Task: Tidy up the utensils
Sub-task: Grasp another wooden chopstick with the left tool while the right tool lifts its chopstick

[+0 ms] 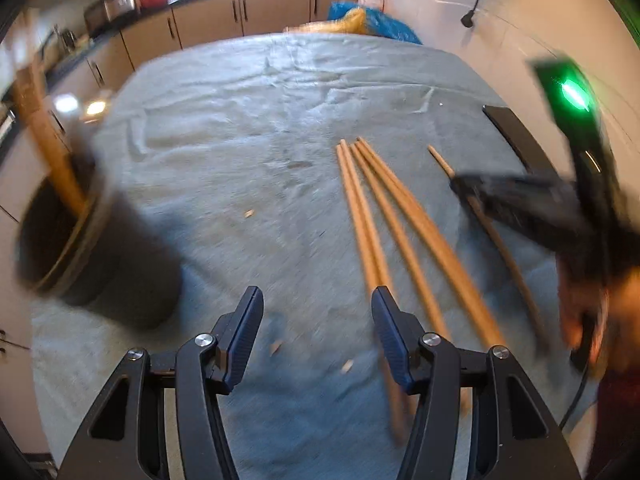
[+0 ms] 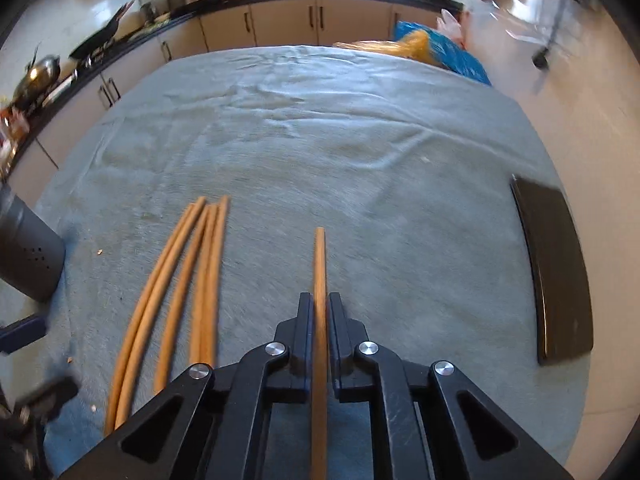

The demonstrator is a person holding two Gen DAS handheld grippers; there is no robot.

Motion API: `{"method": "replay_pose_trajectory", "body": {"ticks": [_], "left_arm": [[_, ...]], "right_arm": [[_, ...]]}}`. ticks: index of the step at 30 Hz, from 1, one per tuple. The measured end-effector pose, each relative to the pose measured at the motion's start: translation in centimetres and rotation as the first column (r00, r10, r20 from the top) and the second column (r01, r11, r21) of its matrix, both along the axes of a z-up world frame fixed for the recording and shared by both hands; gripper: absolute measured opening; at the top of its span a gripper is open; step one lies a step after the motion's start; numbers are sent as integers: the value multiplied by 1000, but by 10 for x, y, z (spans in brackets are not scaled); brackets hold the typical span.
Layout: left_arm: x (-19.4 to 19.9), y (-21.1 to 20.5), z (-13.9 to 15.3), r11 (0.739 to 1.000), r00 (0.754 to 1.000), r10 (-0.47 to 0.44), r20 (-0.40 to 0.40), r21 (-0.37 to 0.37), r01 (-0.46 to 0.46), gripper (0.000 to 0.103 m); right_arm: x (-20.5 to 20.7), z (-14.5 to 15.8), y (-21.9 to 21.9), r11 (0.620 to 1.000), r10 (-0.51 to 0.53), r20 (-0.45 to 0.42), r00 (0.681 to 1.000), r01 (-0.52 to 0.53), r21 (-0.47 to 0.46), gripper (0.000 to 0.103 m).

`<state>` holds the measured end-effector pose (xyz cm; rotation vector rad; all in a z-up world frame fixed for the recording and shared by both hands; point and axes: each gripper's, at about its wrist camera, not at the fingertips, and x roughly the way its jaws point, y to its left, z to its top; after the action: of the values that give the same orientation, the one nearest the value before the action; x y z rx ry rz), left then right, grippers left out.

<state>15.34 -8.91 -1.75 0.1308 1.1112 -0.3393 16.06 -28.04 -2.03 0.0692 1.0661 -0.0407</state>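
Several wooden chopsticks [image 1: 384, 216] lie side by side on the grey cloth; they also show in the right wrist view [image 2: 188, 280]. My right gripper [image 2: 319, 300] is shut on a single chopstick [image 2: 319, 256] lying apart to their right; from the left wrist view this gripper [image 1: 460, 182] sits over that chopstick [image 1: 440, 160]. My left gripper [image 1: 316, 300] is open and empty, low over the cloth just left of the bundle. A dark holder cup [image 1: 80, 240] at the left has one wooden utensil [image 1: 44, 128] standing in it.
The grey cloth [image 2: 360, 140] covers the table. A dark flat rectangular object [image 2: 556, 276] lies near the right edge. The holder shows at the left of the right wrist view [image 2: 28, 240]. A blue and yellow bag [image 2: 436, 48] sits beyond the far edge. Kitchen cabinets stand behind.
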Motion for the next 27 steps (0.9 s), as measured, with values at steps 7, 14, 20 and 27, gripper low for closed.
{"method": "replay_pose_trajectory", "body": {"ticks": [7, 14, 20, 27], "left_arm": [[57, -26, -9, 997, 992, 80, -96, 24, -78, 38], [82, -33, -19, 991, 984, 124, -131, 57, -118, 34], [94, -44, -19, 990, 987, 119, -106, 82, -111, 34], [90, -49, -19, 986, 989, 116, -89, 129, -104, 34]], "right_arm": [[-27, -1, -28, 988, -51, 26, 998, 47, 147, 7], [-39, -2, -38, 976, -56, 49, 997, 44, 214, 8], [-40, -3, -41, 971, -56, 57, 997, 41, 235, 8], [-39, -2, -40, 971, -57, 56, 997, 42, 235, 8]]}}
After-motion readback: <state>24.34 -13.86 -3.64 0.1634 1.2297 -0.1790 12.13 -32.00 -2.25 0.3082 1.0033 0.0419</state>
